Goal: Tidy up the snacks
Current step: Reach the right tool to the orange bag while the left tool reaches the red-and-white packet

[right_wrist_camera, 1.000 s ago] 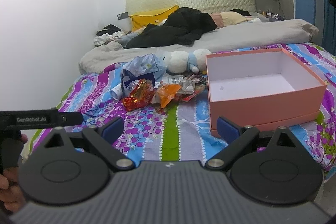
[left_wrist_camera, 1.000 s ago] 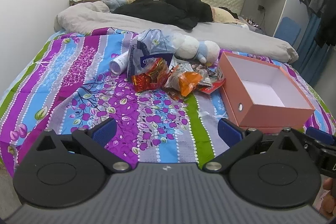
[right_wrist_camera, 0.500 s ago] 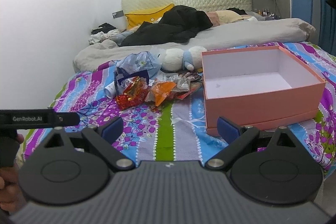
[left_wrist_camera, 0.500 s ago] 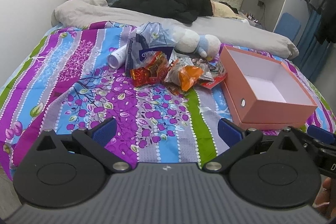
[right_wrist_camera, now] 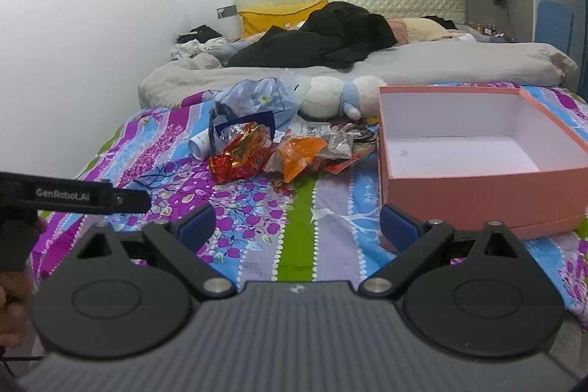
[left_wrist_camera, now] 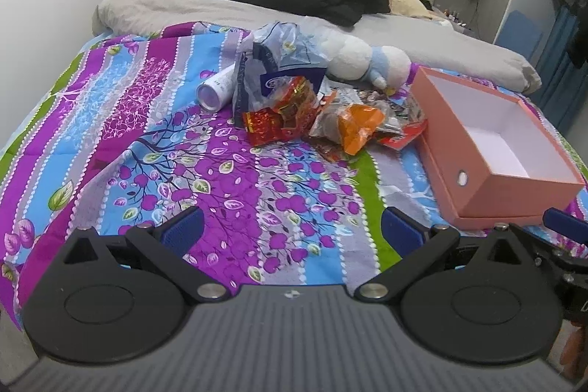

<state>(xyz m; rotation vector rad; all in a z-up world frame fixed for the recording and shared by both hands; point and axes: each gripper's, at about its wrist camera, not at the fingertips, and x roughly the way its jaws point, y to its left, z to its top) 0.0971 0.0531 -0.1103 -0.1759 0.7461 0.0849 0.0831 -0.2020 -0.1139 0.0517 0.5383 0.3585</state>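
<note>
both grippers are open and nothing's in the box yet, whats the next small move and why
Probably ease the open left gripper forward toward the crinkly red snack packet at the near edge of the snack pile. The pink cardboard box looks empty, neither the left nor the right gripper holds anything, and that packet lies in front of the left gripper with only the purple floral bedspread between.

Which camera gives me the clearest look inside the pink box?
Right wrist: the pink box faces it squarely, showing its white floor and three inner walls, nothing inside. Left wrist sees the box at an angle, with the near wall hiding part of the floor.
</note>
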